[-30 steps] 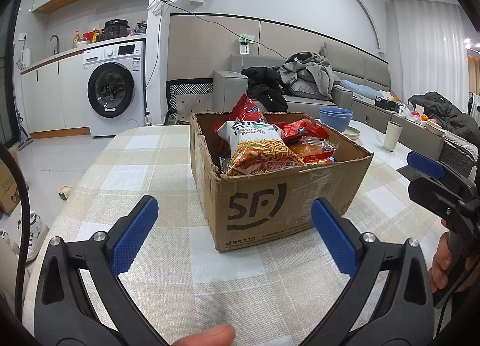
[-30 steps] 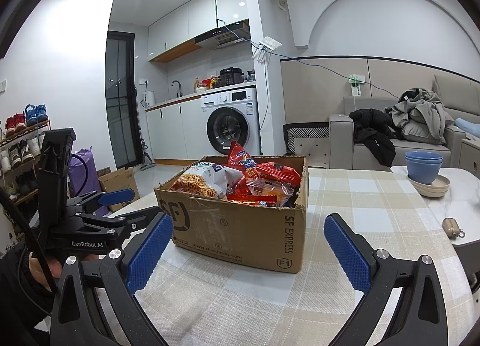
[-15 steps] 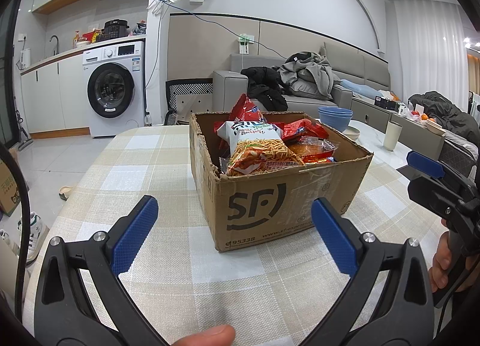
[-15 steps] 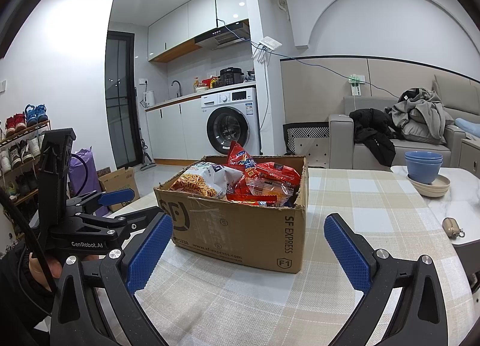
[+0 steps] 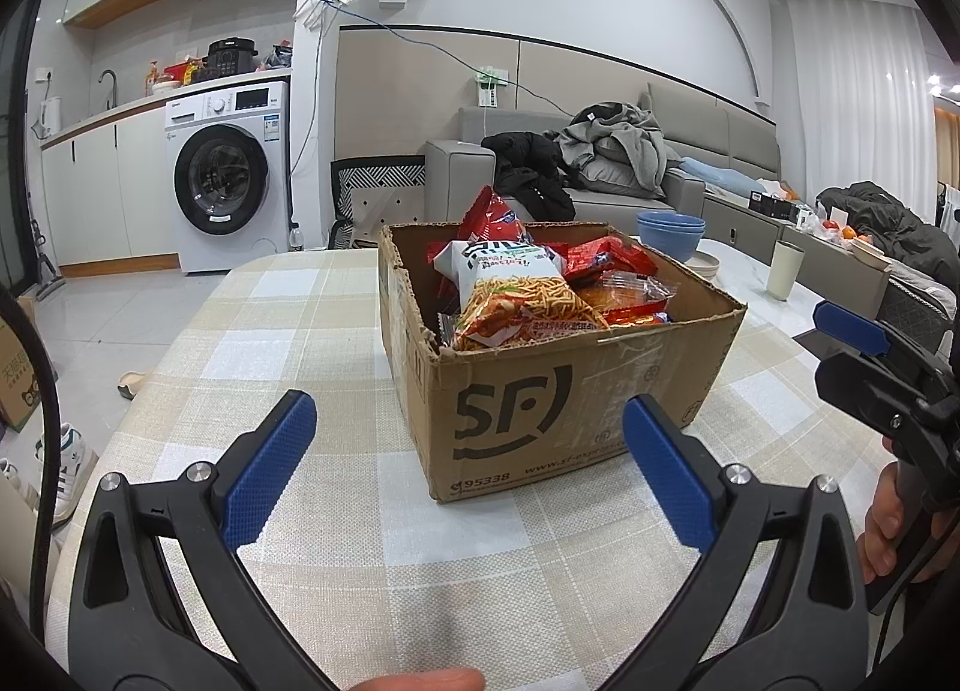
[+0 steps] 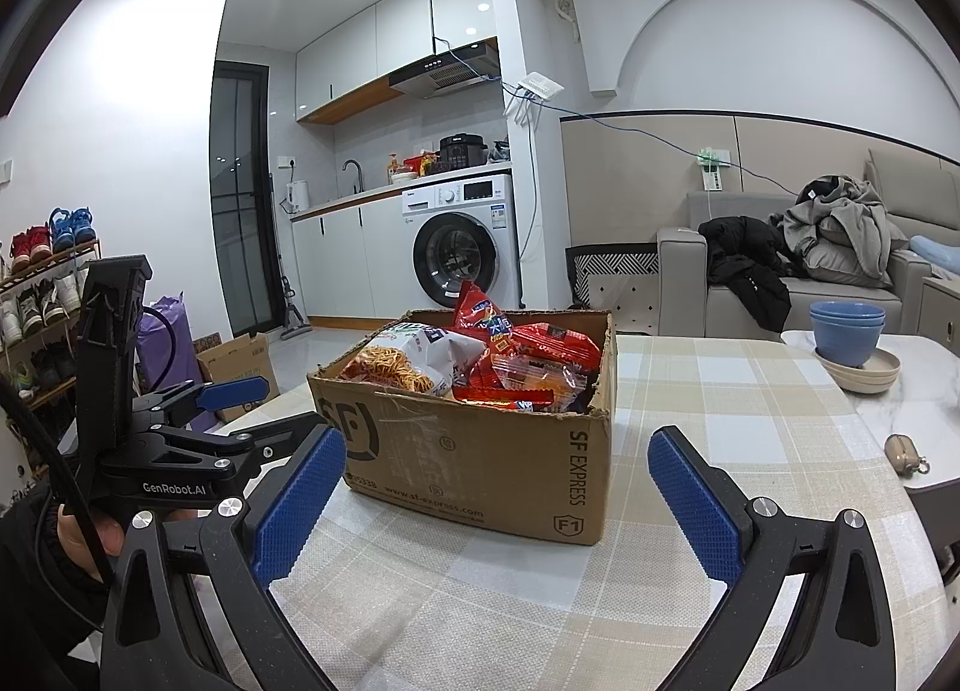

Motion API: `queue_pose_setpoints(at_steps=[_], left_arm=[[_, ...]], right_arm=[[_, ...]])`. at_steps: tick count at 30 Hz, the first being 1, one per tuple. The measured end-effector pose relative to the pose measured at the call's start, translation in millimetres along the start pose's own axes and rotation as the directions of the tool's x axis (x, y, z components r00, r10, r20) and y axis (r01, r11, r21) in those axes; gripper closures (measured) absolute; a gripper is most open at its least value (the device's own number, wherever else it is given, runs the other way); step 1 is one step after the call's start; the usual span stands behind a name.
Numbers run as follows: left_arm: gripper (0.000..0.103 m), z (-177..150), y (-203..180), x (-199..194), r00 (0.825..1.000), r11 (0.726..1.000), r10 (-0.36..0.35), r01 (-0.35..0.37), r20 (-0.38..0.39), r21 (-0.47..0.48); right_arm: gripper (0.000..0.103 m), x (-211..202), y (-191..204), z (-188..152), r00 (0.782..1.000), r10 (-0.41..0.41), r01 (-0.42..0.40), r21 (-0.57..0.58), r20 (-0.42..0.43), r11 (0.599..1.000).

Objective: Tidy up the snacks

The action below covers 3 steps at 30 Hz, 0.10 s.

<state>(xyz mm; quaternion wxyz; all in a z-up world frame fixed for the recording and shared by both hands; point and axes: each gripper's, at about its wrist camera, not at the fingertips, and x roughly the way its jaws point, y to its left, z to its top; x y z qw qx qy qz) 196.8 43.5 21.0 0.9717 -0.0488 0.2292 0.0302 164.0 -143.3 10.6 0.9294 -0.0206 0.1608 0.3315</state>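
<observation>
Two open grippers, left [image 5: 468, 448] & right [image 6: 495, 490], face "SF EXPRESS" box [image 6: 480, 463].

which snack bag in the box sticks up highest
The red bag standing on end at the back of the cardboard box. Its top pokes well above the rim, while the white noodle-snack bag and the other red packets lie lower.

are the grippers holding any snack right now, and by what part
Nothing is held. The left gripper and right gripper are both open and empty, short of the box of snacks.
</observation>
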Motion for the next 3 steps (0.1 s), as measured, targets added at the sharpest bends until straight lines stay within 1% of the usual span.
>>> queue_pose_setpoints(at_steps=[3], left_arm=[[0.001,0.5,-0.4,1.2,1.0,1.0,-0.003,0.003,-0.002,0.001]], right_arm=[[0.0,0.0,0.0,0.0,1.0,0.0,0.0,0.001,0.0,1.0]])
